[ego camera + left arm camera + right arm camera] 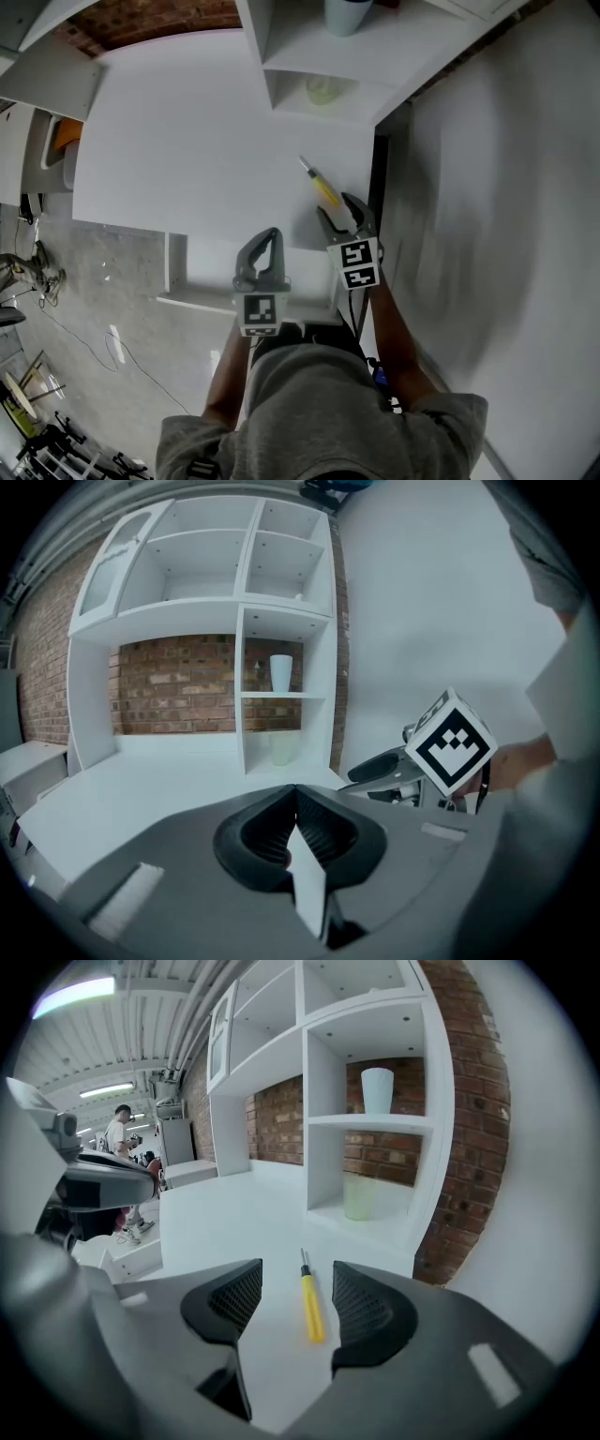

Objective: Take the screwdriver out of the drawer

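A yellow-handled screwdriver [323, 187] lies on the white desk top [187, 150], its metal tip pointing away from me. My right gripper [337, 208] hovers just behind its handle and is open; in the right gripper view the screwdriver [310, 1307] shows on the desk beyond the gap in the right gripper [297, 1279], clear of both pads. My left gripper [270, 234] hangs to the left, over the desk's front edge, shut and empty. In the left gripper view the left gripper [296, 794] has its pads together. The open white drawer [197, 298] juts out below the desk.
A white shelf unit [375, 1129] stands at the desk's back right, holding a white cup [377, 1089] and, lower, a pale green cup [361, 1196]. A white wall [487, 187] runs close on the right. Brick [178, 686] backs the desk. A person [117, 1133] stands far off.
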A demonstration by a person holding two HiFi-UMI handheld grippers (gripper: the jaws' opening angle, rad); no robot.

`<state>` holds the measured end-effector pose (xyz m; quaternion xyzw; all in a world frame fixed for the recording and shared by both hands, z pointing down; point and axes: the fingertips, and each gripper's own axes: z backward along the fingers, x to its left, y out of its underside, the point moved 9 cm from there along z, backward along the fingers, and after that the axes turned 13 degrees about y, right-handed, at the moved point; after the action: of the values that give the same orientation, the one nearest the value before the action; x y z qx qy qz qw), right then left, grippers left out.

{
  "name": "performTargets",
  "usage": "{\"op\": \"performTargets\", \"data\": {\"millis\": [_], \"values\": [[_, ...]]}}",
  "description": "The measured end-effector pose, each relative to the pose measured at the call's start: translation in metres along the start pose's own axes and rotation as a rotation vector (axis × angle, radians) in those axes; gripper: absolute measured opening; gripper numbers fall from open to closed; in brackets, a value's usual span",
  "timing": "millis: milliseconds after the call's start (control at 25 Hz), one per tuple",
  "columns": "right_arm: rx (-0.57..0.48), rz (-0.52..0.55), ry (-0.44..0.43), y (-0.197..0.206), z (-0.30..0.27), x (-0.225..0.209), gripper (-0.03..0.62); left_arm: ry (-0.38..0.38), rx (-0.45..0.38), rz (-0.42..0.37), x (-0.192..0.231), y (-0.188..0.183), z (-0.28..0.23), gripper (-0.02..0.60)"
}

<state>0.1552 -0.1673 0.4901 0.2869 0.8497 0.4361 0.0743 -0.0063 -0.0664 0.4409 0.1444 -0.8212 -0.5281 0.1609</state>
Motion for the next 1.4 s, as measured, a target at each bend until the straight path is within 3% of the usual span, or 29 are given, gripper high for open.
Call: {"op": "performTargets", "data": {"millis": [760,1400], "values": [[-0.266,-0.054,0.134,-0.038,0.161,0.059,0.128,0.045,-0.134,-0.133,-0.037,-0.04,0.104,0.012],[-0.353,-0.09,0.23,-0.014,0.256,0.115,0.038,0.074,-0.191,-0.174,-0.063,-0.032,0.187,0.012]]}}
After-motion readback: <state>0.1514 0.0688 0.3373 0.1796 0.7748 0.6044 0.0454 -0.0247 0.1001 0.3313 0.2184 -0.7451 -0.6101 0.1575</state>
